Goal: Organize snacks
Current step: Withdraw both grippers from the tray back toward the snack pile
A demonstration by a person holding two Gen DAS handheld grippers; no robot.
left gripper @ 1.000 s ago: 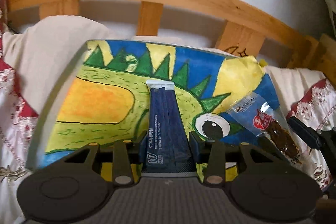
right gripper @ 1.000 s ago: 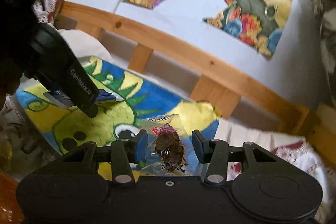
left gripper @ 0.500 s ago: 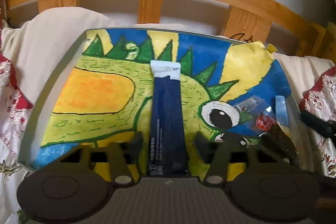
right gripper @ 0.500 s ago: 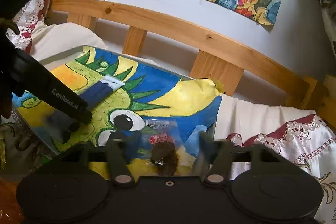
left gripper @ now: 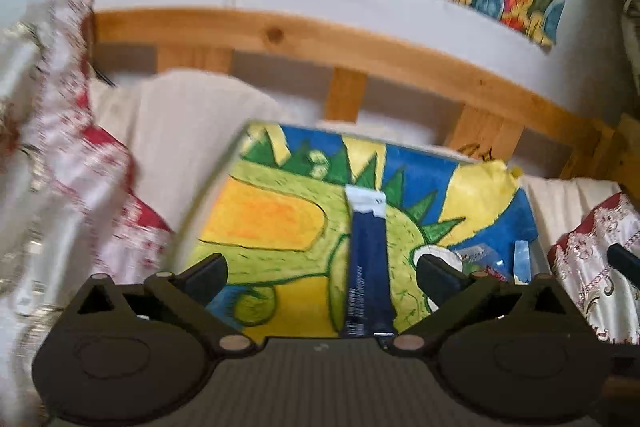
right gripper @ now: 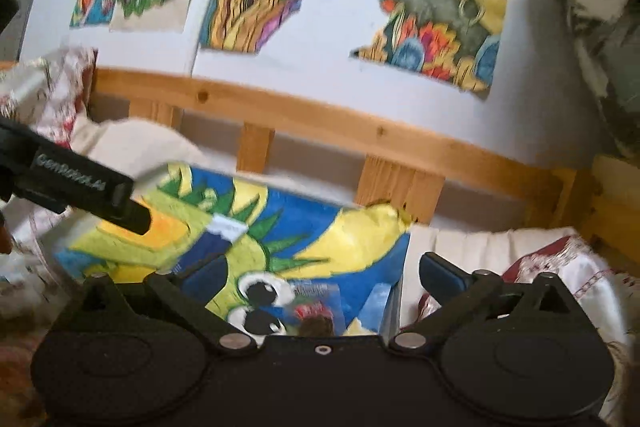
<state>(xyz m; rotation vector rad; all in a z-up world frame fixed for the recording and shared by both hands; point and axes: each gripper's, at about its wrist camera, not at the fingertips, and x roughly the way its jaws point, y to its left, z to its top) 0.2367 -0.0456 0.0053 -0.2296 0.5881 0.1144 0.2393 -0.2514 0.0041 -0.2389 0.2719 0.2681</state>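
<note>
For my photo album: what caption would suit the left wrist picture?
Left gripper opening over a dark blue snack packet lying free on a dinosaur painting.

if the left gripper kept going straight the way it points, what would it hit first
Probably the dark blue snack stick, lying on the dinosaur drawing between the opening jaws of the left gripper, untouched. Depth is uncertain in the blur.

tray [left gripper: 224, 163]: frame centre, on the bed
stick packet [left gripper: 368, 267]: on tray, centre
clear snack packet [right gripper: 316, 311]: on tray, lower right
headboard [left gripper: 360, 47]: behind tray
</note>
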